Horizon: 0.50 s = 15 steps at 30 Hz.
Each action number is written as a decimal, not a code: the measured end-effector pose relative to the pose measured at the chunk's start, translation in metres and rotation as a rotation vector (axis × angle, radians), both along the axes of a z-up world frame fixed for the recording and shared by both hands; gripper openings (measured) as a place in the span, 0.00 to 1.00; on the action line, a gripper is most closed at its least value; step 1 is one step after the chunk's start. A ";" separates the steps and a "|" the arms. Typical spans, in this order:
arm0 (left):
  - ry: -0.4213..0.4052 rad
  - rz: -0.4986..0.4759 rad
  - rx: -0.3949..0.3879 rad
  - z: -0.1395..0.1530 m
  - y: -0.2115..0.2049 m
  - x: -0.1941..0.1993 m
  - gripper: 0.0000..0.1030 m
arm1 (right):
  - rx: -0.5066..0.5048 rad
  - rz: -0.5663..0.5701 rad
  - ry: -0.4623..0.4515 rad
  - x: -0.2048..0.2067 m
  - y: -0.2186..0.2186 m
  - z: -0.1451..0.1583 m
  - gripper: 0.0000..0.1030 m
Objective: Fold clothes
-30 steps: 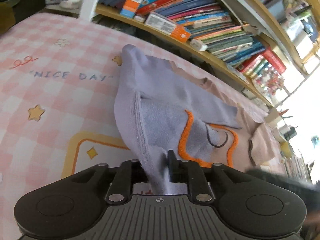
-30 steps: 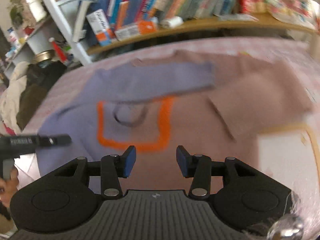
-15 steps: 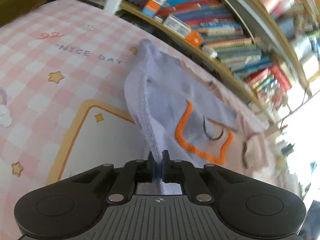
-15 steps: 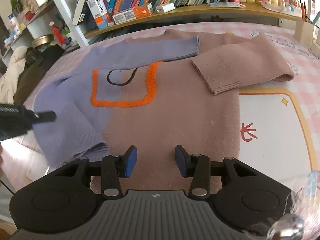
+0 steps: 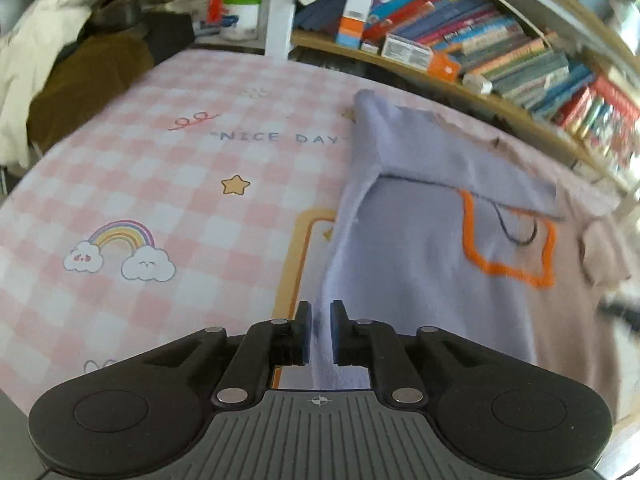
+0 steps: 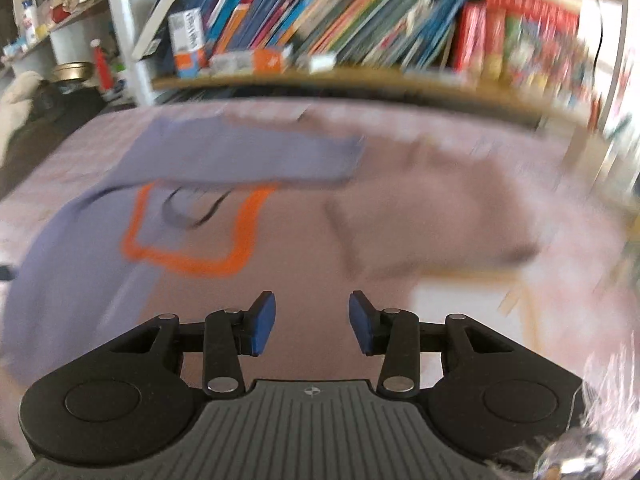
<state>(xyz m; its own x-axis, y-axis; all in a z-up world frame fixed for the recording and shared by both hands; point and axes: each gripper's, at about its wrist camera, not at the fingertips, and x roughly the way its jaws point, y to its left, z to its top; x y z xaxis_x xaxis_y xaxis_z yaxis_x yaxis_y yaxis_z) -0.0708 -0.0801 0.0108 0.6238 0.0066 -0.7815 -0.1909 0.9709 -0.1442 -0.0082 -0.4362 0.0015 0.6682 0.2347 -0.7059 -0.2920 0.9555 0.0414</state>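
Against the frame a half second back, the left view now takes in more of the checked cover (image 5: pixel 168 184), rainbow print included, and the lilac hem rises steeper from it; the right view has gone blurred. Left claw (image 5: pixel 319 330): jaws have just eased slightly apart, nearly together, the lilac hem of the sweater (image 5: pixel 416 248) between them and lifted; whether the pads still press on it I cannot tell. Right claw (image 6: pixel 312 322): jaws partly apart, nothing between them, above the sweater's brown half. One sweater, lilac and brown with one orange square outline, spread on the cover, both sleeves folded across its chest. Two claws. One bookshelf (image 6: pixel 360 76) behind.
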 end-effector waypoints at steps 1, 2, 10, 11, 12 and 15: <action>-0.018 -0.016 0.000 0.002 -0.004 0.000 0.11 | -0.026 -0.003 -0.023 0.008 -0.002 0.001 0.38; -0.034 -0.035 -0.003 0.005 -0.009 0.000 0.12 | -0.051 -0.006 -0.044 0.016 -0.003 0.002 0.38; -0.014 -0.177 -0.008 -0.005 -0.045 0.010 0.12 | -0.200 0.076 -0.039 0.043 0.004 -0.028 0.32; -0.004 -0.180 -0.013 -0.008 -0.047 0.010 0.12 | -0.203 0.094 -0.041 0.043 0.003 -0.028 0.28; 0.007 -0.184 -0.019 -0.011 -0.049 0.011 0.12 | -0.205 0.107 -0.041 0.044 0.002 -0.028 0.16; 0.023 -0.181 -0.024 -0.014 -0.050 0.014 0.12 | -0.212 0.041 -0.097 0.050 -0.014 -0.018 0.05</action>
